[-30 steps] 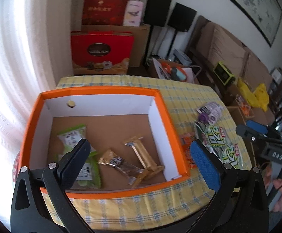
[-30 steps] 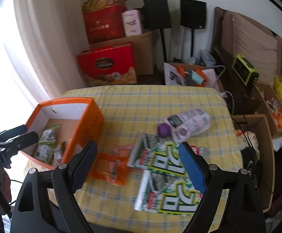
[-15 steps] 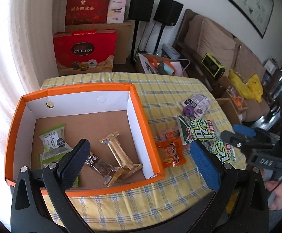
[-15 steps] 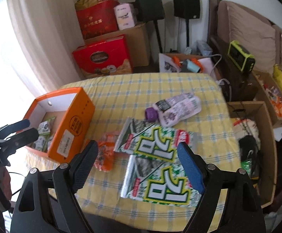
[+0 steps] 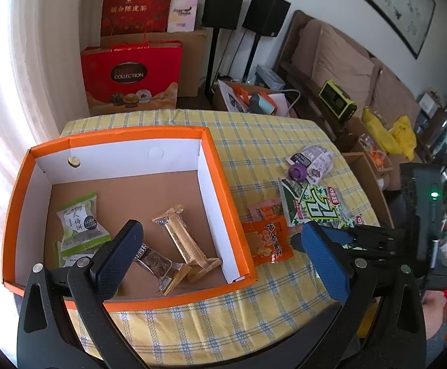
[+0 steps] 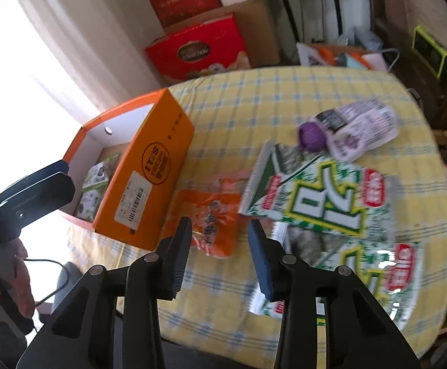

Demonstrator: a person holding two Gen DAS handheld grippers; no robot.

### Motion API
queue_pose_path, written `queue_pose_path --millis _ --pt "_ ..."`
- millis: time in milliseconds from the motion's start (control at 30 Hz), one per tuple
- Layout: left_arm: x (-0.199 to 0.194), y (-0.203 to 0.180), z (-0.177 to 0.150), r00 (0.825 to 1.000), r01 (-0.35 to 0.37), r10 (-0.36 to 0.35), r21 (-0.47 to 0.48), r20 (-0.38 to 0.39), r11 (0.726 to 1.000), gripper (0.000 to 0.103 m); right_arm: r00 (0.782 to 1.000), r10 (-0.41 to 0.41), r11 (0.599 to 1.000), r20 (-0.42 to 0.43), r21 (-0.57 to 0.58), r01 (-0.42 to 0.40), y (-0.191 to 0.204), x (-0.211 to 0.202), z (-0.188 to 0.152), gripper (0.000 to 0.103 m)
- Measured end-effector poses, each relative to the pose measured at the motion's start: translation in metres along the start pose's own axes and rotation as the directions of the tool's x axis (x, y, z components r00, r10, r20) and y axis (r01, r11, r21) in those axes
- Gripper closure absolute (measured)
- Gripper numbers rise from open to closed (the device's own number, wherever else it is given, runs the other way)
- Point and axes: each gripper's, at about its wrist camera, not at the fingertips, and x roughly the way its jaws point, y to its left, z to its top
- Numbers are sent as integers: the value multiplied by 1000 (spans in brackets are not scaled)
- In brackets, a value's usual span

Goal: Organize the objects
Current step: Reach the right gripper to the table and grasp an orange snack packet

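Note:
An orange box (image 5: pixel 220 166) (image 6: pixel 149 178) stands on the yellow checked table (image 5: pixel 254 141) and holds several snack packets, among them a green one (image 5: pixel 80 224) and a gold bar (image 5: pixel 183 240). My left gripper (image 5: pixel 220 252) is open and empty, hovering over the box's near right corner. An orange snack packet (image 5: pixel 266 240) (image 6: pixel 208 215) lies just right of the box. My right gripper (image 6: pixel 219 240) is open, narrower than before, low over that packet's near edge. Two green-and-white packets (image 6: pixel 312 196) and a purple-capped pouch (image 6: pixel 352 132) lie further right.
Red gift boxes (image 5: pixel 131 73) and cardboard boxes stand on the floor beyond the table. A sofa (image 5: pixel 340 61) and open cartons (image 5: pixel 374 160) are to the right. The person's hand (image 6: pixel 5 276) holds the left gripper at the table's left edge.
My right gripper has dropped down and forward to the orange packet and its jaws have narrowed. The left gripper has drawn back and risen a little above the box.

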Motion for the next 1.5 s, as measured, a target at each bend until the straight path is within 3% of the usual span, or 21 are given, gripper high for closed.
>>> queue_pose_path --millis 500,833,1100,1200,1300,1367,1433,1500 --pt "5 7 -3 1000 9 -9 -28 -14 1000 0 998 20 999 -61 50 -17 -9 36 2 65" --pt "8 12 -5 999 20 -22 -52 -27 998 0 983 177 976 -39 140 -170 -18 33 5 65" --pt "9 12 -5 999 27 -28 -60 -31 998 0 943 334 921 13 208 -329 -25 21 7 66" --pt "9 11 -6 999 27 -29 -61 -33 998 0 913 409 891 4 215 -400 -19 26 5 68" --pt "10 12 -6 999 27 -29 -66 -36 997 0 924 382 905 -16 208 -371 -13 33 4 68" --pt "9 13 -6 999 30 -32 -72 -34 997 0 926 377 905 -26 223 -362 -13 39 4 72" --pt "8 15 -6 999 29 -31 -75 -29 997 0 927 375 903 -31 240 -357 -14 44 3 87" --pt "7 17 -5 999 26 -28 -78 -29 997 0 934 357 910 -34 239 -339 -14 46 4 89"
